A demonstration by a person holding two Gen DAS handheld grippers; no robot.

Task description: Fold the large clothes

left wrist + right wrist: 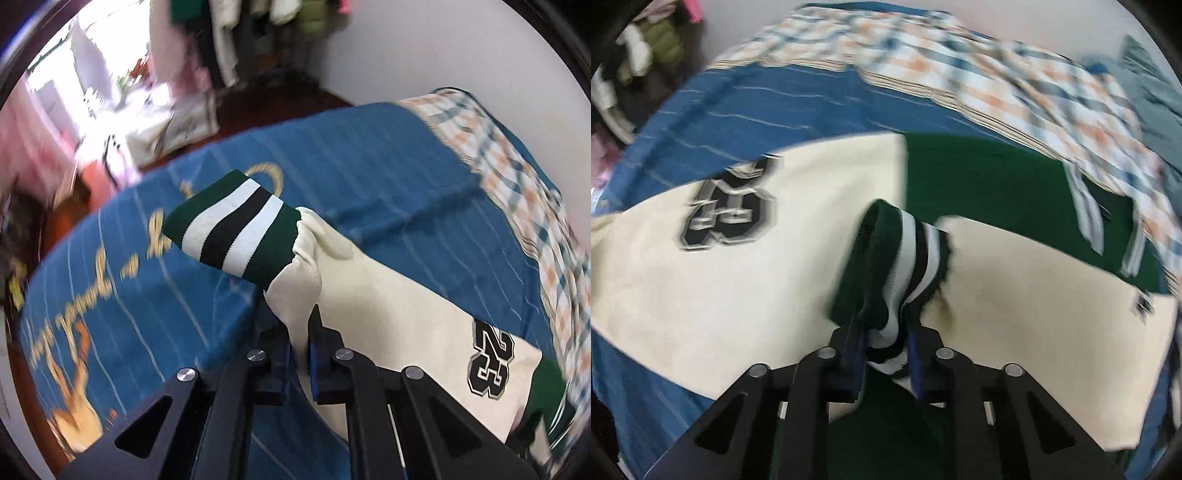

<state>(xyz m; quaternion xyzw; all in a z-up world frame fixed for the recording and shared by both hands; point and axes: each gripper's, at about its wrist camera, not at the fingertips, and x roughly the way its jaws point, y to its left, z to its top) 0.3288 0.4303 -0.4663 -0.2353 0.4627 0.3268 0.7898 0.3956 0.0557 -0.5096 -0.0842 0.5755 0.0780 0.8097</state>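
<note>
Left gripper (301,354) pinches cream sleeve (369,295) behind its cuff (236,225); right gripper (886,343) clamps striped cuff (908,258). Bare blue bedspread (369,162) beyond, plaid quilt (517,177) along far edge.

One varsity jacket (820,266), two cream sleeves, two striped cuffs (236,225), one blue bedspread (369,166), one plaid blanket (517,177).

Bright daylight glares from the window (92,85); both fisheye views are motion-blurred, edges bent and dark.
</note>
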